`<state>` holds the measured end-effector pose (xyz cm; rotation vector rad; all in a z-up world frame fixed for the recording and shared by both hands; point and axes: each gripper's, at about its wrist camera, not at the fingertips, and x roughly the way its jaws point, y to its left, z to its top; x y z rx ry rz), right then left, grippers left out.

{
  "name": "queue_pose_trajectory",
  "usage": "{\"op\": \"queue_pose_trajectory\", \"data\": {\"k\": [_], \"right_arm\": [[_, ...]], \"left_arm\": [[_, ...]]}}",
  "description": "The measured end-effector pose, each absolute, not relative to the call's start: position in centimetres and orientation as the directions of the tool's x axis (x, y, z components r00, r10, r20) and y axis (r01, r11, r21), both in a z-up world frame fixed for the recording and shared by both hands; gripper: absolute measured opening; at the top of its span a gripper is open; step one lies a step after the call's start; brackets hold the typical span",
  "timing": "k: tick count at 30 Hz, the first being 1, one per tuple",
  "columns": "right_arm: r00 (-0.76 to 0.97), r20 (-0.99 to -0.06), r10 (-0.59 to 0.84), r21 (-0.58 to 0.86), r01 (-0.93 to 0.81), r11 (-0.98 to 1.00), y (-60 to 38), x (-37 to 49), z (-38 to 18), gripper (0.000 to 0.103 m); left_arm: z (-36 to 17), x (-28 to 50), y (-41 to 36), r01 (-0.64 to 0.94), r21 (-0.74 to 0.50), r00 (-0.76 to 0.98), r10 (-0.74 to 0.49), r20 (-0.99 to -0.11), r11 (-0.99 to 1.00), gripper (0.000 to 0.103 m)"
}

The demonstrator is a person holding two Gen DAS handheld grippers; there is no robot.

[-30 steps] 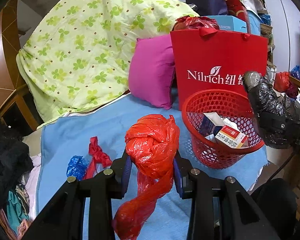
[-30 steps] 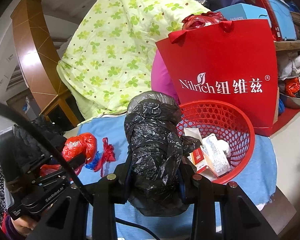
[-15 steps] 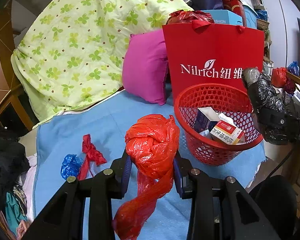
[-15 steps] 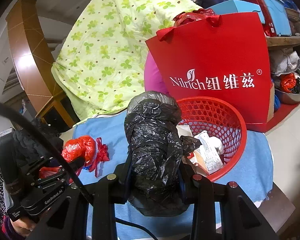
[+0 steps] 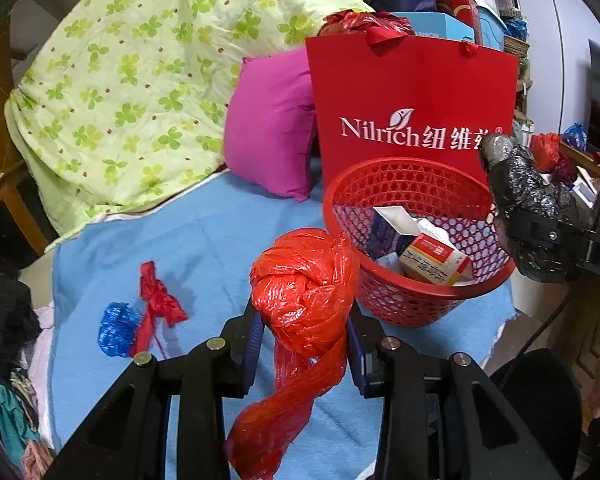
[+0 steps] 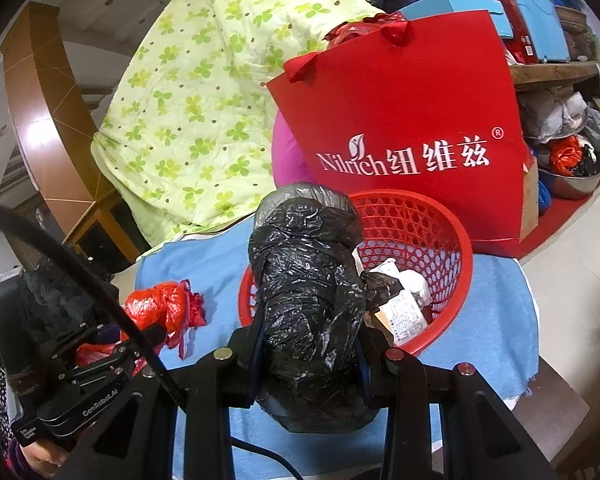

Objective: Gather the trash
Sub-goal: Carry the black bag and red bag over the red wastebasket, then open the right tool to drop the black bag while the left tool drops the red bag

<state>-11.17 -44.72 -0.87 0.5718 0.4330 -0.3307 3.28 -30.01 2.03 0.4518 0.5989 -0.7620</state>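
Note:
My left gripper point(image 5: 305, 330) is shut on a knotted red plastic bag point(image 5: 304, 280), held above the blue cloth just left of the red mesh basket point(image 5: 404, 176). The basket holds several small cartons point(image 5: 436, 258). My right gripper point(image 6: 308, 354) is shut on a crumpled black plastic bag point(image 6: 306, 280), held over the basket's near left rim point(image 6: 456, 308). The black bag also shows in the left wrist view point(image 5: 528, 208), at the basket's right edge. A blue bag scrap point(image 5: 116, 328) and a red bag scrap point(image 5: 158, 304) lie on the cloth at left.
A red Nilrich paper bag point(image 5: 412, 96) stands right behind the basket, with a magenta pillow point(image 5: 272, 128) and a green clover quilt point(image 5: 140, 72) to its left. The blue cloth point(image 5: 180, 240) ends at the table edge on the right. Clutter fills the far right.
Both grippers have moved nearer the basket, which now looms larger. Each keeps hold of its bag. The black bag now sits over the basket's rim.

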Motion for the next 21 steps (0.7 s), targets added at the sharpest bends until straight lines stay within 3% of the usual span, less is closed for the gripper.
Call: {"op": "queue_pose_trajectory", "data": {"k": [21], "right_arm": [[0.852,-0.468,-0.234,0.490,0.471,0.733,-47.3,-11.4,-1.8,0.039]], "left_arm": [[3.4,5.2,-35.9,0.864,-0.056,0.345,-0.668,-0.659,0.501,0.040]]}}
